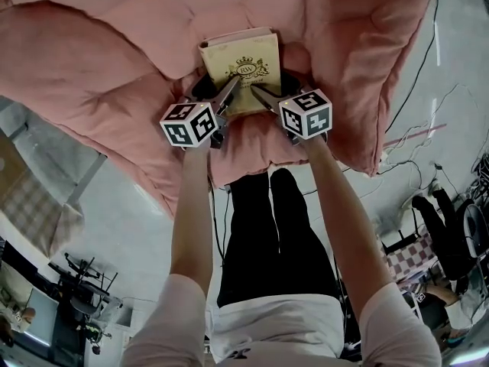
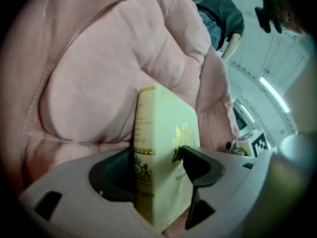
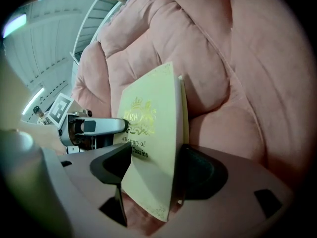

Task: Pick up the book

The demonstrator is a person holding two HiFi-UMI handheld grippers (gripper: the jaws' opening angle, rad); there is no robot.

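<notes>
A cream hardback book [image 1: 243, 67] with a gold crest rests on a big pink cushion [image 1: 107, 60], leaning against its padded back. My left gripper [image 1: 228, 92] reaches in at the book's lower left corner and my right gripper [image 1: 261, 96] at its lower right. In the left gripper view the book [image 2: 166, 133] stands spine-on between the wide jaws of the left gripper [image 2: 154, 168], with a dark gap beside the spine. The right gripper view has the book [image 3: 148, 133] between the spread jaws of the right gripper [image 3: 152, 166]. Both are open.
The cushion fills the top of the head view and falls off at its front edge [image 1: 229, 174]. Below is grey floor [image 1: 130, 228] with cables [image 1: 416, 136] at the right and clutter at both lower corners. Another person [image 2: 223, 19] stands beyond the cushion.
</notes>
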